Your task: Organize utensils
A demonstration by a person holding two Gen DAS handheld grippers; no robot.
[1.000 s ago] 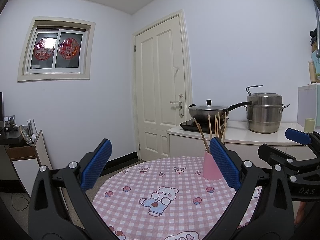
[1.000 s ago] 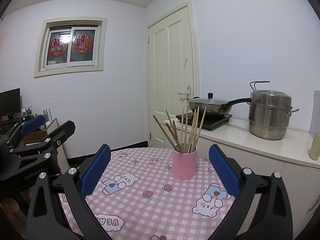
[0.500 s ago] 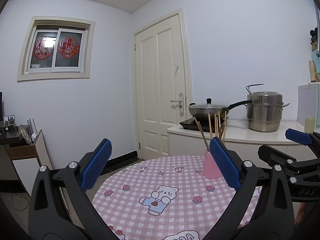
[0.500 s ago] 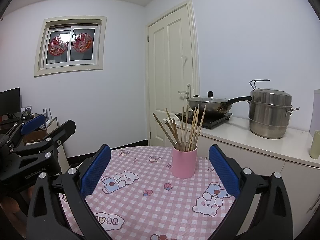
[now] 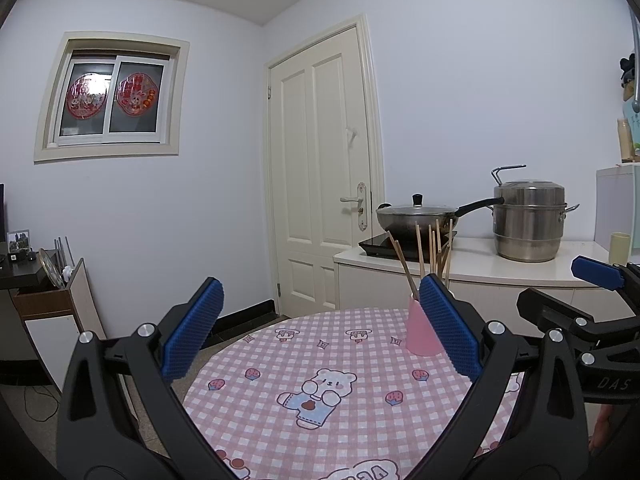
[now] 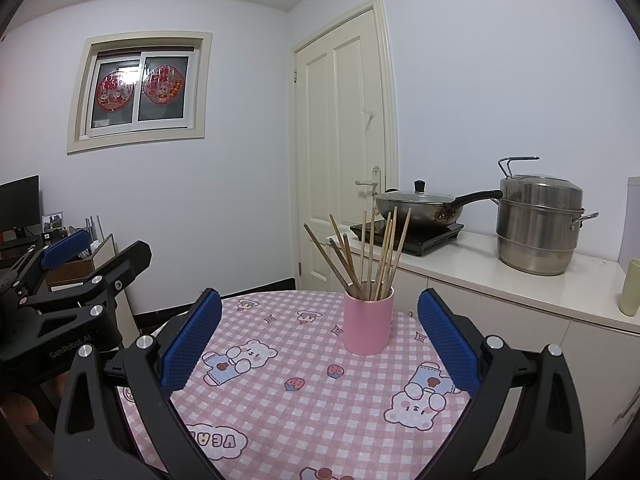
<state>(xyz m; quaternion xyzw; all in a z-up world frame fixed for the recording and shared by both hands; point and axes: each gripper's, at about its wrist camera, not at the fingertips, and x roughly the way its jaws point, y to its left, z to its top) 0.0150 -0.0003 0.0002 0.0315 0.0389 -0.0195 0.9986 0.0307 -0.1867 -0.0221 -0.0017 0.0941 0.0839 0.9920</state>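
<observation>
My left tongs [image 5: 320, 328] and right tongs [image 6: 320, 330] hover spread apart, empty, over the pink checked tabletop [image 6: 304, 396]. Chopsticks [image 6: 368, 256] stand in a pink cup [image 6: 367, 326] toward its far edge; from the left wrist, a pad half-hides the cup. Beyond: wok [image 6: 420, 206], steamer pot [image 6: 538, 228], door [image 6: 344, 148].

One pink cup [image 6: 367, 325] on the surface [image 6: 304, 400] — roughly ten wooden chopsticks [image 6: 374, 256] standing in it; exact count unclear where they overlap. One lidded wok [image 6: 420, 208], one induction hob [image 6: 408, 236], one steel steamer pot [image 6: 538, 226], one pale green cup [image 6: 631, 294]. Two grippers — left gripper [image 5: 320, 330], right gripper [image 6: 320, 330].
</observation>
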